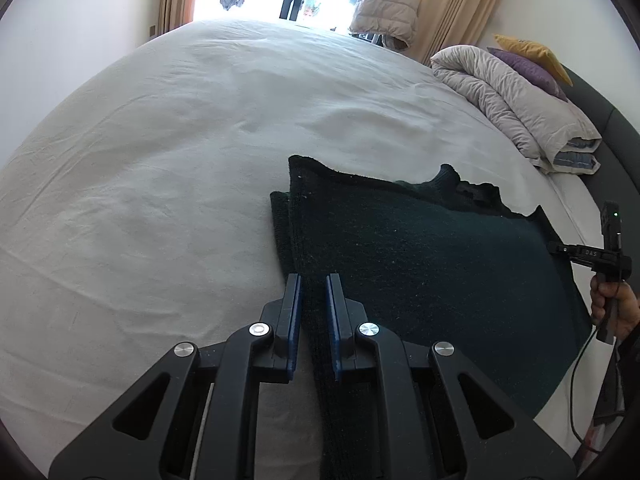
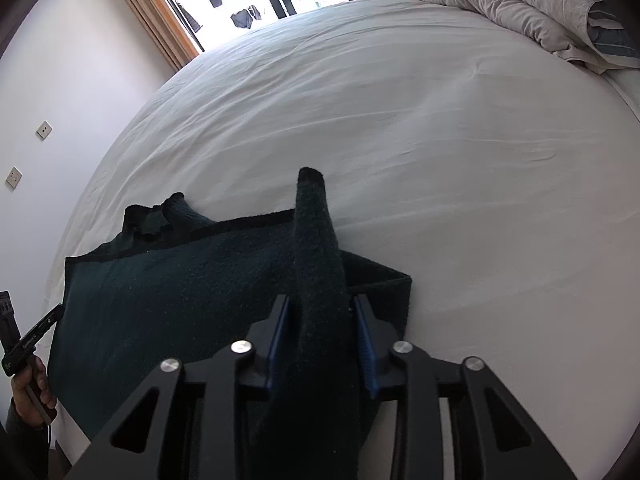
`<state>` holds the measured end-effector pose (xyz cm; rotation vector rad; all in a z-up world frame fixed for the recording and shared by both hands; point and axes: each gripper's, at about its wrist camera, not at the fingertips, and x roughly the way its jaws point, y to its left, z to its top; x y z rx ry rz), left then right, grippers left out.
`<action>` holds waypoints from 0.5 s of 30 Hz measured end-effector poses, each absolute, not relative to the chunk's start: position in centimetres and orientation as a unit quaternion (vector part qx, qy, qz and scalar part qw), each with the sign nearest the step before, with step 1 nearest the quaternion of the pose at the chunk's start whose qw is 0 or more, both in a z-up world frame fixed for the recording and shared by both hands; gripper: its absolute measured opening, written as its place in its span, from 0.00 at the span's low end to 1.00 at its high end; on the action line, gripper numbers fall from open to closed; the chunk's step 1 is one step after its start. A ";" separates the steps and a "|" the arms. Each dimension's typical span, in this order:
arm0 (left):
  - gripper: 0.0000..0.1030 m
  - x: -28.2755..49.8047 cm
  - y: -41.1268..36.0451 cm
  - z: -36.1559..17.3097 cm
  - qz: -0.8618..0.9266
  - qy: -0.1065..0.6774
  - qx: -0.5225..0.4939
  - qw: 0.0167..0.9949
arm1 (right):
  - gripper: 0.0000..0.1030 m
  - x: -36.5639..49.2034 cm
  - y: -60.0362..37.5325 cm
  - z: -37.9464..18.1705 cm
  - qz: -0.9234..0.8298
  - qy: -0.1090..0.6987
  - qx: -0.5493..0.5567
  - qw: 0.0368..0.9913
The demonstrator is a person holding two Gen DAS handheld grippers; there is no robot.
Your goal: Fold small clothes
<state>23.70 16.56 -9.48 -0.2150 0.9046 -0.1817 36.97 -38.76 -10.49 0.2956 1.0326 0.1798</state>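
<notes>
A dark green knitted garment [image 1: 420, 248] lies partly folded on the white bed sheet [image 1: 160, 140]. My left gripper [image 1: 313, 280] is shut on its near left edge, and a strip of knit runs back between the pads. In the right wrist view the garment [image 2: 160, 300] spreads to the left. My right gripper [image 2: 320, 300] is shut on a raised ridge of the garment that stands up between its blue pads. A hand [image 1: 612, 304] holds the right gripper at the garment's far right side.
A folded pale duvet [image 1: 512, 100] with purple and yellow pillows [image 1: 532, 60] sits at the bed's right end against a dark headboard [image 1: 612, 128]. A puffer jacket [image 1: 384, 12] hangs by the bright window beyond the bed. White walls lie on the left.
</notes>
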 end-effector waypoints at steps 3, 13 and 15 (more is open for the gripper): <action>0.11 23.9 16.5 -9.6 -0.088 0.436 -0.108 0.889 | 0.06 36.9 -38.8 -10.4 0.074 0.486 0.146 0.859; 0.11 24.4 16.7 -9.9 -0.090 0.437 -0.118 0.887 | 0.05 35.0 -44.0 -12.9 0.043 0.468 0.324 0.821; 0.11 24.4 16.7 -9.9 -0.092 0.436 -0.124 0.887 | 0.05 34.2 -44.6 -13.2 0.042 0.457 0.355 0.815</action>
